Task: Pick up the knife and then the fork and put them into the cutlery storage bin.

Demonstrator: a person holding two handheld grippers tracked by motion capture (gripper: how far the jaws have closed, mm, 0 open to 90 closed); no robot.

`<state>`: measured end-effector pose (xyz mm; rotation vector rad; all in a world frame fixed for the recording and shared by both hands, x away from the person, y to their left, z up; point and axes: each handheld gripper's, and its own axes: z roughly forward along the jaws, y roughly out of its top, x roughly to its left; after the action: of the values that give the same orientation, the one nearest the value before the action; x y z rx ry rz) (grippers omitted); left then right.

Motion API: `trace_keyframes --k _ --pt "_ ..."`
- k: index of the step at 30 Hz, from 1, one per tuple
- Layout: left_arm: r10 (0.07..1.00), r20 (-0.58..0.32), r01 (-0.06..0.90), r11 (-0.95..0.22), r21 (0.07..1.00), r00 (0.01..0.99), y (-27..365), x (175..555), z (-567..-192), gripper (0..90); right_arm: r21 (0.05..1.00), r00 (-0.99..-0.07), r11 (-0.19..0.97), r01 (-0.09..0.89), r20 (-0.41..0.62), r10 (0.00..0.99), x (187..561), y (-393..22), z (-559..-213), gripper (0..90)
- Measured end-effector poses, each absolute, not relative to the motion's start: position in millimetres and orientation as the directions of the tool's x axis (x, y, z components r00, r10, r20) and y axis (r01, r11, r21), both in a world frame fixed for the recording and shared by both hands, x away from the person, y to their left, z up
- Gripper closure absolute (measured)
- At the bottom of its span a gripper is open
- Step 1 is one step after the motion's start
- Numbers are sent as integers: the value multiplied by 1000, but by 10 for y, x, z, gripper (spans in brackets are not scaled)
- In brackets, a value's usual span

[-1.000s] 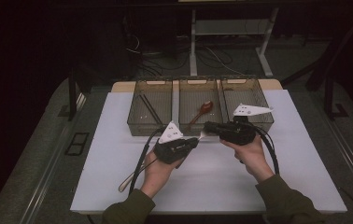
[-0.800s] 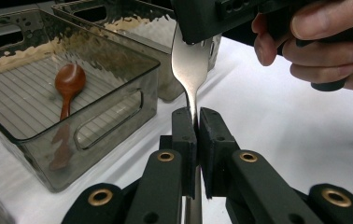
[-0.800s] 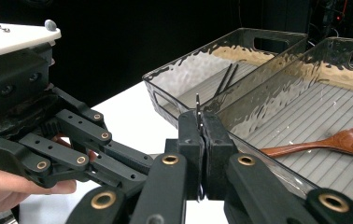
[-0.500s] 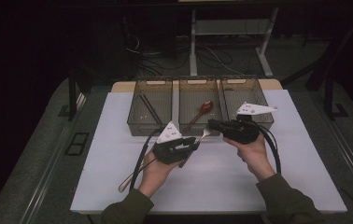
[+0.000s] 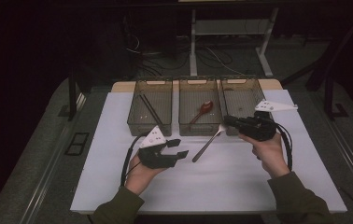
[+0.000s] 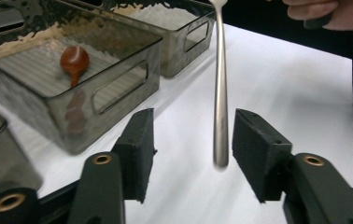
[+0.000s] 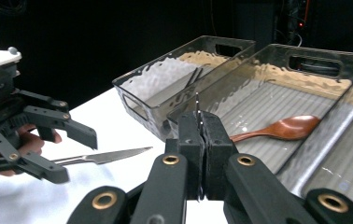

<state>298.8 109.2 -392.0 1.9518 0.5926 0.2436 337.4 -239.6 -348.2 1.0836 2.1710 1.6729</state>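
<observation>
Handover nearly complete. The right tool [image 5: 228, 122] pinches the fork [image 5: 208, 142] by its head, above the worktop [image 5: 118, 186]; the left tool [image 5: 178, 148], its jaws just opened, straddles the handle without touching. Binning remains.

The high view looks forward and down from above the person's side, taking in the whole white table [image 5: 118, 140] from far off. Each gripper view rides low and close, looking along its own black jaws. Both share the brown wooden spoon [image 6: 74, 59] [image 7: 282, 129] in the smoky clear plastic bin [image 6: 118, 88] ahead, and the slim silver metal fork [image 6: 220, 93] [image 7: 102, 156].
</observation>
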Motion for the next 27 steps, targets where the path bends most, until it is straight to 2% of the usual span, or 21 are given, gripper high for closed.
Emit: trace_keyframes --k 14,27 --pt "537 -132 323 -278 905 833 1711 2813 -4033 276 917 -650 52 396 240 722 3431 -2921 -3171 875" --pt "550 -132 347 -308 886 825 1870 2666 -4182 109 930 -536 20 368 194 822 3666 -3469 -2880 876"
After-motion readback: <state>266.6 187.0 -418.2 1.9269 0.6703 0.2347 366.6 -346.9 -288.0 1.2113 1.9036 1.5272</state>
